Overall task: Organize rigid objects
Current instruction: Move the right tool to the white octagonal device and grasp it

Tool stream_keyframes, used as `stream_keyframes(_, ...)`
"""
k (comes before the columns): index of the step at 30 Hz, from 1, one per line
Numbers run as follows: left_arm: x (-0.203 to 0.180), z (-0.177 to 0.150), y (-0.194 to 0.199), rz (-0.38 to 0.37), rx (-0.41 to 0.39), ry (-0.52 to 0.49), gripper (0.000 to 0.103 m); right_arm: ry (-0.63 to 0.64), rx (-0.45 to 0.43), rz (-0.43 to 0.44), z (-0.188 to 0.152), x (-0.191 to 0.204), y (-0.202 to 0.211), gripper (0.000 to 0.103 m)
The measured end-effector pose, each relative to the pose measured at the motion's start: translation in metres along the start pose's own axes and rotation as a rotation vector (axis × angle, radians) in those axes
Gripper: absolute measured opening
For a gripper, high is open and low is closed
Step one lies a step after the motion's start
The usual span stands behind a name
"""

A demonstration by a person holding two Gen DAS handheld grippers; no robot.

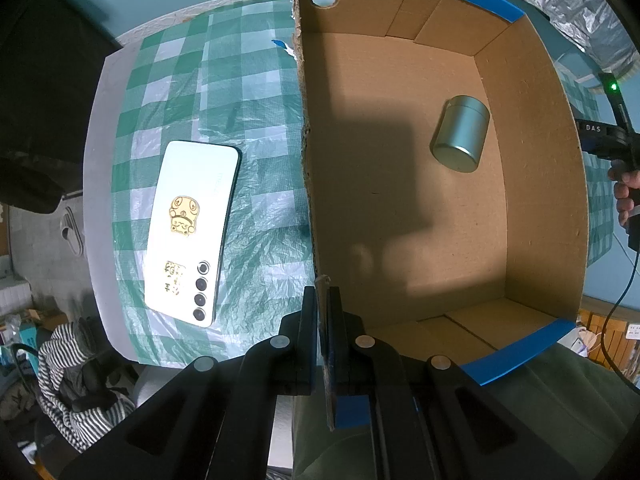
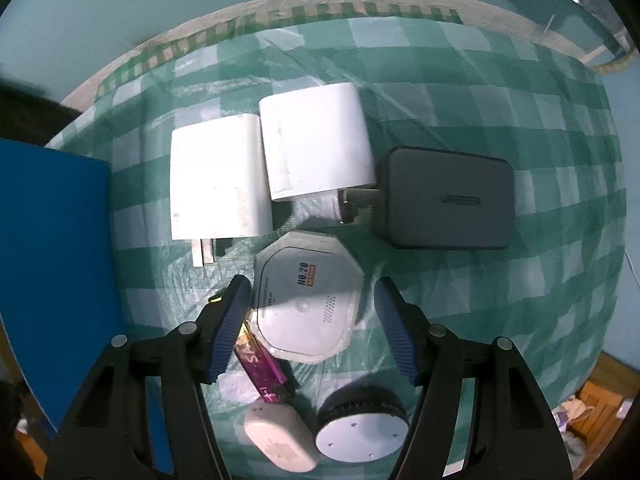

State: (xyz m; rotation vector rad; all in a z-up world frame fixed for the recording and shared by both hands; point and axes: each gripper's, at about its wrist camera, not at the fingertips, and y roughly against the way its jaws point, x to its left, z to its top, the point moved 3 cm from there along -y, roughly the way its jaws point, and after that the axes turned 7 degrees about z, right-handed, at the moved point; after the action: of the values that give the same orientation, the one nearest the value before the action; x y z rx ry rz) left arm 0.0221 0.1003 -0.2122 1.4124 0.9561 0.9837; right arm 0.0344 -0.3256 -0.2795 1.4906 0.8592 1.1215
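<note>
In the left wrist view, the left gripper (image 1: pixel 323 300) sits at the bottom centre of the frame with its jaws pinched tight on the near wall of the cardboard box (image 1: pixel 306 160), whose torn edge runs straight up the middle of the picture. The box fills the right half of the frame, its flaps faced in blue, and a small metal tin (image 1: pixel 460 138) lies on its side on the box floor toward the upper right. Left of the box wall, a white phone (image 1: pixel 192 232) lies face down on the green checked tablecloth (image 1: pixel 240 80), a gold sticker on its back. At the far right edge a hand (image 1: pixel 624 196) grips a dark handle. In the right wrist view, the right gripper (image 2: pixel 310 328) stands at the lower centre with its jaws partly apart, one blue pad on each side of the octagonal white device (image 2: pixel 308 300); the left pad seems to sit against its edge while the right pad stands clear, though the angle makes contact hard to judge. Above it lie two white chargers (image 2: pixel 216 180) side by side, and a dark grey charger (image 2: pixel 448 196) to their right. A pink lighter (image 2: pixel 264 364) lies just beside the device at the lower left, near a cream oval case (image 2: pixel 280 440) and a round black-rimmed puck (image 2: pixel 360 428) along the bottom.
</note>
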Motion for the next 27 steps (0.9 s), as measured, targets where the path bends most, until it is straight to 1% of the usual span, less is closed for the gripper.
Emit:
stream_keyframes(1, 0.000, 0.000, 0.000, 0.000, 0.000, 0.000, 0.004, 0.006, -0.001, 0.002, 0.000, 0.001, -0.001, 0.056)
stream_keyframes(5, 0.000, 0.000, 0.000, 0.000, 0.001, 0.000, 0.004, 0.025, -0.001, 0.000, 0.001, 0.003, -0.003, 0.056)
stream_keyframes(12, 0.000, 0.000, 0.001, 0.000, 0.002, -0.003, 0.004, 0.136, 0.012, -0.047, 0.000, 0.010, -0.005, 0.055)
stream_keyframes(15, 0.000, 0.000, 0.001, 0.000, 0.002, -0.004, 0.004, 0.147, 0.021, -0.057, 0.001, 0.008, -0.009, 0.057)
stream_keyframes(18, -0.001, 0.000, 0.001, 0.002, 0.005, -0.004, 0.004, 0.171, 0.021, -0.096, 0.003, 0.011, -0.013, 0.055)
stream_keyframes(20, -0.002, 0.000, 0.001, 0.005, 0.005, -0.007, 0.004, 0.165, 0.011, -0.094, 0.002, 0.014, -0.014, 0.054)
stream_keyframes(24, -0.001, 0.001, 0.001, -0.003, 0.006, -0.004, 0.004, 0.145, 0.020, -0.072, -0.002, 0.011, -0.009, 0.054)
stream_keyframes(27, -0.001, 0.002, 0.001, 0.001, 0.006, -0.009, 0.004, 0.155, 0.017, -0.072, -0.004, 0.013, -0.002, 0.054)
